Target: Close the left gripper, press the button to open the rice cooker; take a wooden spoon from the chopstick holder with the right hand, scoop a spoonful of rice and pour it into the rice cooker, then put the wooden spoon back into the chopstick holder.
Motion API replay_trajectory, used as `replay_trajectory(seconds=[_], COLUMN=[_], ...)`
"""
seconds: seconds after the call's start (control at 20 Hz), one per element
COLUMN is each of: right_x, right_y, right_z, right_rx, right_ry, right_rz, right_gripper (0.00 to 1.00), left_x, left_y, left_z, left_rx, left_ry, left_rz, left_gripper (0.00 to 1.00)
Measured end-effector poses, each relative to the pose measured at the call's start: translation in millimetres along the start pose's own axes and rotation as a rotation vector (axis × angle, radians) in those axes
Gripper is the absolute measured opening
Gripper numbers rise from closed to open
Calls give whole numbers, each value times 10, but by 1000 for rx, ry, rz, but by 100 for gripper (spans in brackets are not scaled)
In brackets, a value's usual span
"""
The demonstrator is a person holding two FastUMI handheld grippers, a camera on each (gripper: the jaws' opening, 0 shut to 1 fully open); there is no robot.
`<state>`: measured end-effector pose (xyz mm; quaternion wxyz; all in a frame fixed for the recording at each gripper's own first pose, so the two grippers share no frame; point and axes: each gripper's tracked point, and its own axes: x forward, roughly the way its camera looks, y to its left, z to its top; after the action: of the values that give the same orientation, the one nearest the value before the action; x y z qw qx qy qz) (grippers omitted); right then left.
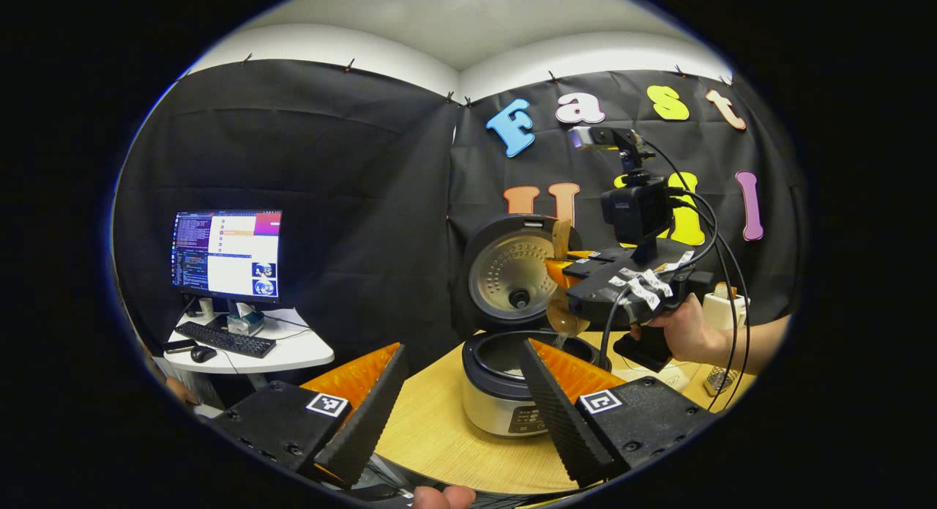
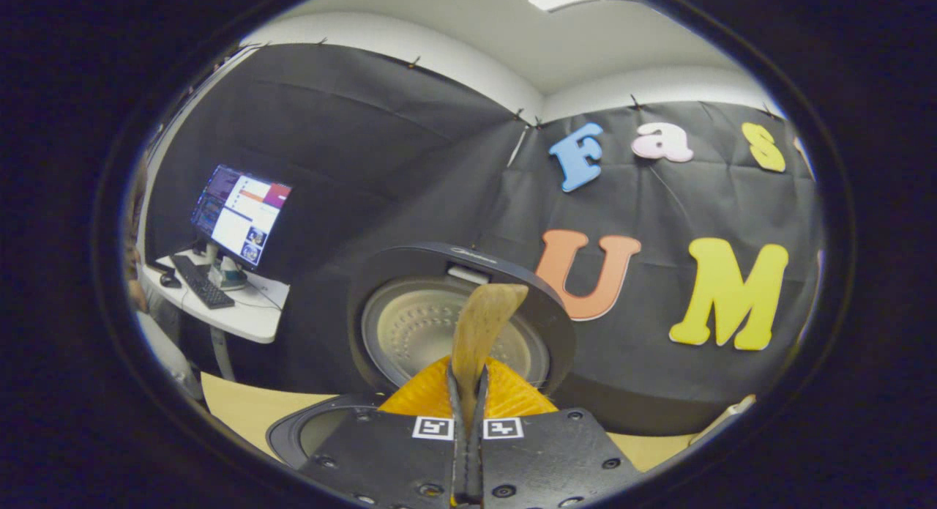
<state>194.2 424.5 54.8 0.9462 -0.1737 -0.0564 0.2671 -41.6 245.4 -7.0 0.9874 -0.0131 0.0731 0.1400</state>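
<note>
The rice cooker stands on the wooden table with its lid raised upright. My left gripper is open in front of the cooker, its fingers wide apart and holding nothing. A hand holds my right gripper over the open pot, shut on the wooden spoon. The spoon hangs with its bowl tipped down above the pot and its handle end up. In the right gripper view the right gripper clamps the spoon handle, in front of the lid and above the pot rim.
A monitor with a keyboard sits on a white desk at the left. Behind the right hand are a white container and a mesh holder on the table. A fingertip shows at the bottom edge.
</note>
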Motion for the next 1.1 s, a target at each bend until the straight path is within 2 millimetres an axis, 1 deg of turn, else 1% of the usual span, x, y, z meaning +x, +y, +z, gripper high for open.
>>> replay_trajectory(seconds=[0.1, 0.25, 0.4, 0.5, 0.65, 0.7, 0.8, 0.95, 1.1], right_x=[-18, 23, -5, 13, -31, -52, -97, -219, -413], right_y=[85, 90, 88, 68, -52, -97, -203, -394, -613], right_z=[43, 43, 42, 9, -24, -14, -14, -53, -116], right_rx=[-34, -44, 11, 71, 196, 254, 372, 570, 734], right_ry=[-7, -11, 2, 13, 25, 22, 25, 50, 73], right_rz=[13, 23, 29, 35, 40, 37, 35, 44, 48], right_gripper=[0, 1, 0, 0, 1, 0, 0, 0, 0], left_x=[2, -16, -29, -38, -32, -37, -47, -52, -49], left_y=[16, 30, 11, -19, -6, -13, -56, -115, -209], left_z=[13, 37, 44, 60, 57, 55, 60, 70, 67], left_rx=[-3, -15, -30, -43, -40, -37, -38, -41, -33], left_ry=[-4, -13, -13, -20, -22, -21, -21, -26, -24], left_rz=[3, 5, 2, -6, -8, -8, -14, -28, -42], left_gripper=[99, 99, 99, 99, 99, 100, 99, 99, 99])
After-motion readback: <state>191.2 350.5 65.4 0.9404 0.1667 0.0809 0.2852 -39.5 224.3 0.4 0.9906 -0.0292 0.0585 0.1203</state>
